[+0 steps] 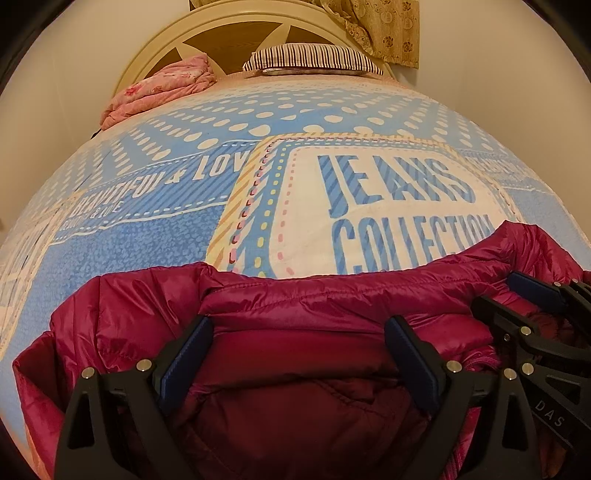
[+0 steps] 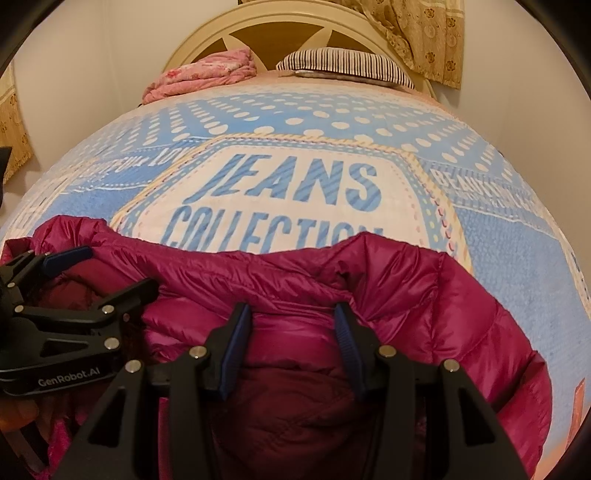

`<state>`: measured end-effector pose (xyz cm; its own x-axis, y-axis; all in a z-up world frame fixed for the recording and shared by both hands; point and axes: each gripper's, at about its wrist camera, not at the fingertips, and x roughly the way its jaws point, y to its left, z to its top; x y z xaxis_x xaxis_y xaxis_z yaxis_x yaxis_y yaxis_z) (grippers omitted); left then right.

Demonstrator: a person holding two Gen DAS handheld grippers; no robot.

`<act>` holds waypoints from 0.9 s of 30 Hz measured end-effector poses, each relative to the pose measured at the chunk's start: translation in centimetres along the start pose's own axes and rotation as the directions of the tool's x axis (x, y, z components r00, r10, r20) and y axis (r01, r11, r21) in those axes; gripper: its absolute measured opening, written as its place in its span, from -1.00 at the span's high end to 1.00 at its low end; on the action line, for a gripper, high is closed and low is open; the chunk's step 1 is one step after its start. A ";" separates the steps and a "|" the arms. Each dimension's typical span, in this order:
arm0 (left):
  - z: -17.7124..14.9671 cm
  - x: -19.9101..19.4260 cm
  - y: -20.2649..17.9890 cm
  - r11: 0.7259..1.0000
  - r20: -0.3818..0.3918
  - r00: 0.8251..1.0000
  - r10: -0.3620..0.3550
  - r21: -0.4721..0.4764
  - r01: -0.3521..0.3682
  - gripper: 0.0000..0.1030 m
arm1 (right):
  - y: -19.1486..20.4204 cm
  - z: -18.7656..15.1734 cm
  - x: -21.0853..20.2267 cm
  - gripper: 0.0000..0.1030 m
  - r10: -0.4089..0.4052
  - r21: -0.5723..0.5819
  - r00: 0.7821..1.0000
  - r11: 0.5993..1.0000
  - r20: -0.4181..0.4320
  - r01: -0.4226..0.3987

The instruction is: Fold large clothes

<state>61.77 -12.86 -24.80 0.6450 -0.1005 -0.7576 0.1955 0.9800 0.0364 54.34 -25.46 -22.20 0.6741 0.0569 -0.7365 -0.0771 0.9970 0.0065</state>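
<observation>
A magenta puffer jacket (image 1: 332, 291) lies bunched on the near part of the bed, its folded edge toward the headboard. My left gripper (image 1: 299, 325) stands wide open over it; the padded fabric lies between its blue pads (image 1: 188, 354) without being pinched. In the right wrist view the jacket (image 2: 406, 288) fills the lower half. My right gripper (image 2: 291, 310) is shut on a thick puffed fold of it, pads pressing both sides. Each gripper shows in the other's view: the right gripper (image 1: 496, 290) at the right edge, the left gripper (image 2: 122, 267) at the left edge, close together.
The bed carries a blue and white spread (image 1: 388, 206) printed "JEANS COLLECTION". A striped pillow (image 1: 314, 59) and a folded pink blanket (image 1: 162, 88) lie by the cream headboard (image 1: 221, 33). A patterned curtain (image 2: 428, 40) hangs at the far right, with walls close on both sides.
</observation>
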 end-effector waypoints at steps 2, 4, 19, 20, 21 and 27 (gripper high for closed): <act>0.0 0.0 0.0 1.000 0.000 1.000 0.000 -0.001 0.000 -0.85 | 0.1 0.0 0.1 0.00 -0.006 -0.004 1.000 1.000 -0.002 0.006; 0.0 0.0 0.0 1.000 0.000 1.000 0.001 0.000 -0.001 -0.85 | 0.1 0.0 0.1 0.00 -0.009 -0.007 1.000 1.000 -0.003 0.009; 0.0 0.1 -0.2 1.000 -0.002 1.000 0.010 0.004 -0.010 -0.86 | 0.4 0.1 0.3 0.00 -0.025 -0.018 1.000 1.000 -0.008 0.024; 0.0 0.1 -0.1 1.000 -0.002 1.000 0.011 0.005 -0.011 -0.87 | 0.4 0.1 0.3 -0.01 -0.025 -0.019 1.000 1.000 -0.008 0.025; 0.0 0.1 -0.1 1.000 -0.003 1.000 0.011 0.005 -0.011 -0.87 | 0.4 0.1 0.3 -0.01 -0.024 -0.019 1.000 1.000 -0.008 0.024; 0.1 0.2 -0.1 1.000 -0.005 1.000 0.013 0.005 -0.013 -0.87 | 0.5 0.1 0.4 -0.01 -0.025 -0.020 1.000 0.999 -0.008 0.025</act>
<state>61.92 -13.03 -24.93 0.6438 -0.0867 -0.7603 0.1909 0.9803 0.0498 54.62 -24.98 -22.39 0.6696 0.0311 -0.7421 -0.0745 0.9969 -0.0254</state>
